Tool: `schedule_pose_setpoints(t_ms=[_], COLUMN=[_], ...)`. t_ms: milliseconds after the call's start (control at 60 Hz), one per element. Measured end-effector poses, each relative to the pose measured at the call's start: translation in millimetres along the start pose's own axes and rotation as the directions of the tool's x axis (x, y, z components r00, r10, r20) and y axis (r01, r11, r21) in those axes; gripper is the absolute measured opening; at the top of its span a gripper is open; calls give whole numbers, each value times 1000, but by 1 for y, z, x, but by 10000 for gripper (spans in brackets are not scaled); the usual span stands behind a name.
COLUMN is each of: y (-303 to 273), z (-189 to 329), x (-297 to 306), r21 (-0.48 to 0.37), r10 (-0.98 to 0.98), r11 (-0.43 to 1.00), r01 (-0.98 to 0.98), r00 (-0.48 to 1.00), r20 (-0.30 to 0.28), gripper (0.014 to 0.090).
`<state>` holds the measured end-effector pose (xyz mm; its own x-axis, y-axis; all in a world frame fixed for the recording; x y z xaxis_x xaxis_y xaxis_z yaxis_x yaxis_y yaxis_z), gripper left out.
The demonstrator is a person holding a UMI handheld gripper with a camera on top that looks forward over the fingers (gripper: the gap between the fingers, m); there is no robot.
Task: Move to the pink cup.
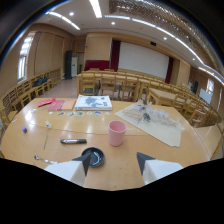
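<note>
Your gripper point(115, 167): two fingers point(75, 167), pale grey-white wedge bodies, each tapering to a dark, pointed triangular tip. Tips angle inward toward each other, a wide gap between them. Behind the fingers, a black mass of housing; no screws, cables or markings discernible.

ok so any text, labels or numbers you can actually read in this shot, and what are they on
None can be read.
Book or printed board beyond the pink cup: print on its cover, too blurred to read.
Large sheet beside the cup: dark marks, not legible.
Red items at the far side of the table: no readable lettering.
Pink cup, black marker, black dish: no label visible.
</note>
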<state>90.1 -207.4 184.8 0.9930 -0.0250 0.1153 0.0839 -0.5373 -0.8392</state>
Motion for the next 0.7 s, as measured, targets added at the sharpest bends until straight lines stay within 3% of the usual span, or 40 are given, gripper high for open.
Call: schedule_pose_setpoints(t_ms=[317,600,617,633,700], y=[1,12,12,13,13], z=[135,163,163,163,164], x=[10,9,9,9,9], r21=[-124,-169,-169,-169,-173], r10=[33,59,60,62,65], r11=[992,985,985,985,984], r01=[-23,-42,-44,-45,-48], r00=[997,994,994,993,993], r20=[74,96,96,96,95], gripper=[867,864,832,865,865])
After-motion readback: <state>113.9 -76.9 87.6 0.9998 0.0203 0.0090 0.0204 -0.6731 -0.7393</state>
